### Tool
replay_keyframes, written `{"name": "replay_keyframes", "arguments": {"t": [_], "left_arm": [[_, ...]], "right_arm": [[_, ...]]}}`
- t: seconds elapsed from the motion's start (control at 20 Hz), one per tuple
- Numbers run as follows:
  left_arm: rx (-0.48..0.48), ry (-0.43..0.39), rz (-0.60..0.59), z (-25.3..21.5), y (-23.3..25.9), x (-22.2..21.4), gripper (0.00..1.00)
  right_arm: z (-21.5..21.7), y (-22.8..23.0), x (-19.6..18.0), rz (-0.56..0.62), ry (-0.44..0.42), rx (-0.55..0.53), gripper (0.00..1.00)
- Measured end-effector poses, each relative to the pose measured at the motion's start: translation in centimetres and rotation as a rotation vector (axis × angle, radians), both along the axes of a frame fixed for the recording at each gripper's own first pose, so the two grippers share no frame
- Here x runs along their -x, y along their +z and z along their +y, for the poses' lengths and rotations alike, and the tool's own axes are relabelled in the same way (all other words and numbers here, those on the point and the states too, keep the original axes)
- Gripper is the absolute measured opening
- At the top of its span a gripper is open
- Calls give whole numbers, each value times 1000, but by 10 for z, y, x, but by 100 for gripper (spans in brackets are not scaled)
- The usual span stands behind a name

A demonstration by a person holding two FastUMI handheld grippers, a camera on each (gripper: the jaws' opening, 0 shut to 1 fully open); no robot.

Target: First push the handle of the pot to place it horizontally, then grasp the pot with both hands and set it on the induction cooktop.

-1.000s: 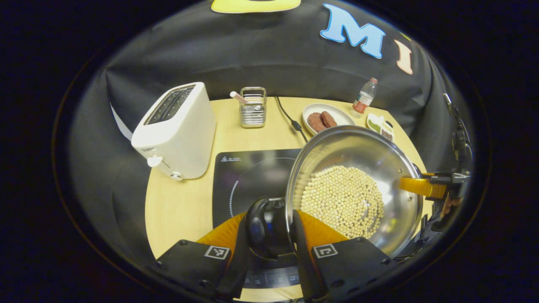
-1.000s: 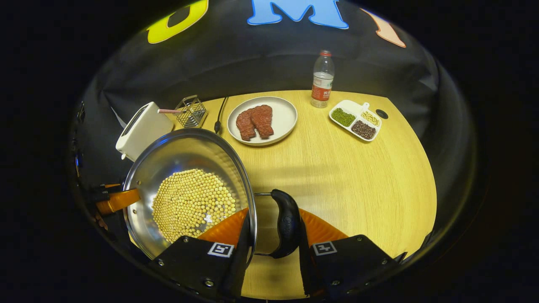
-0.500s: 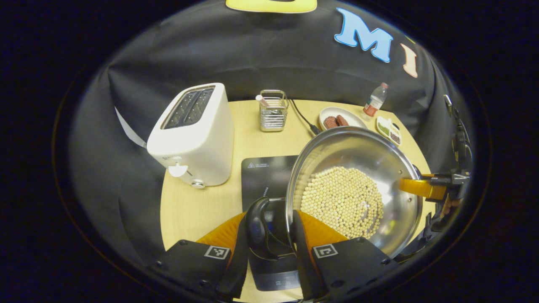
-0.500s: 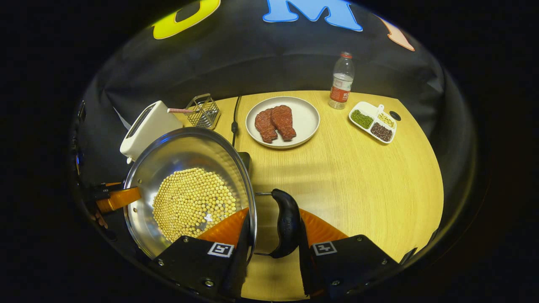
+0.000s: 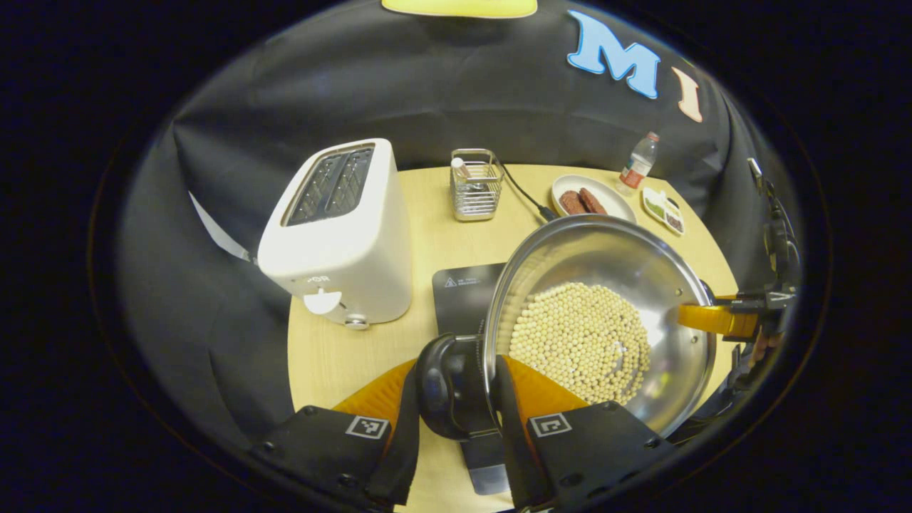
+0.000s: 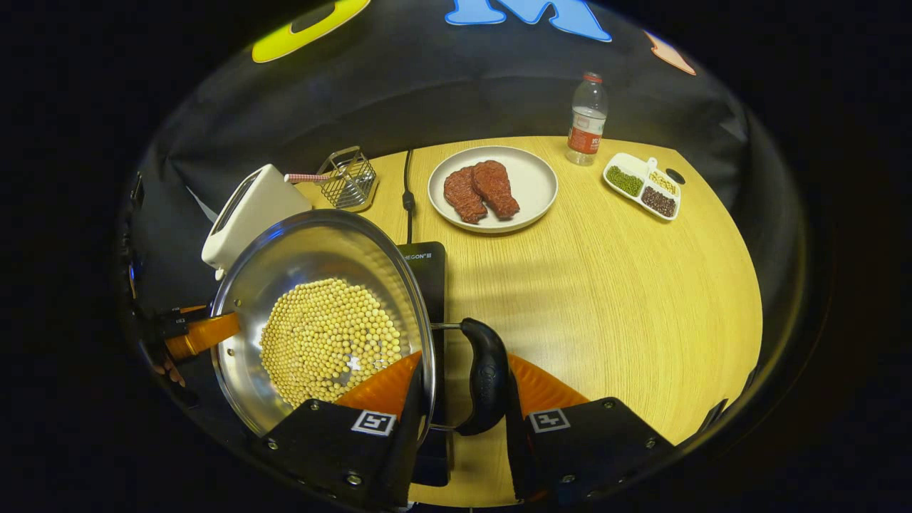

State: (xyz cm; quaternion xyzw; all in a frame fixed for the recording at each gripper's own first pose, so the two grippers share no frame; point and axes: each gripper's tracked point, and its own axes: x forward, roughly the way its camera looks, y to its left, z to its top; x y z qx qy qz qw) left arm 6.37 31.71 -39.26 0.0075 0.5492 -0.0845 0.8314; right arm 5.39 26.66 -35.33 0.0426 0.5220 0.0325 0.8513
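Pot [image 5: 598, 313] hangs between us, each gripper's fingers [image 5: 513, 399] clamping a side handle; cooktop [image 6: 427, 285] lies underneath toward nine o'clock

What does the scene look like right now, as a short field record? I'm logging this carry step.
pot: steel, holds pale beans, carried above the cooktop
left gripper: shut on the pot's left handle
right gripper: shut on the pot's right handle
induction cooktop: black, flat on table, partly under pot
toaster: white, left of cooktop
plate: two meat pieces
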Motion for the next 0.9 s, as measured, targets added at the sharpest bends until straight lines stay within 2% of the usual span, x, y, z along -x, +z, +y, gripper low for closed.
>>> {"name": "replay_keyframes", "arguments": {"t": [0.1, 0.2, 0.65, 0.7, 0.75, 0.8, 0.9], "left_arm": [[7, 4, 15, 4, -5, -1, 60], [12, 7, 21, 7, -9, -2, 55], [15, 14, 38, 16, -26, -3, 55], [14, 15, 36, 17, -27, -4, 58], [15, 17, 39, 17, -26, -3, 55], [21, 24, 36, 18, -26, -3, 58], [22, 28, 31, 19, -27, -3, 55]], "right_arm": [[4, -3, -1, 3, -1, 2, 53], [8, -4, -3, 5, -4, 4, 53], [17, -17, -3, 16, -18, 10, 53], [17, -18, -4, 10, -15, 17, 53], [17, -19, -3, 8, -9, 23, 53], [17, -17, -5, -2, -12, 20, 53], [18, -18, -6, -1, -7, 16, 53]]}}
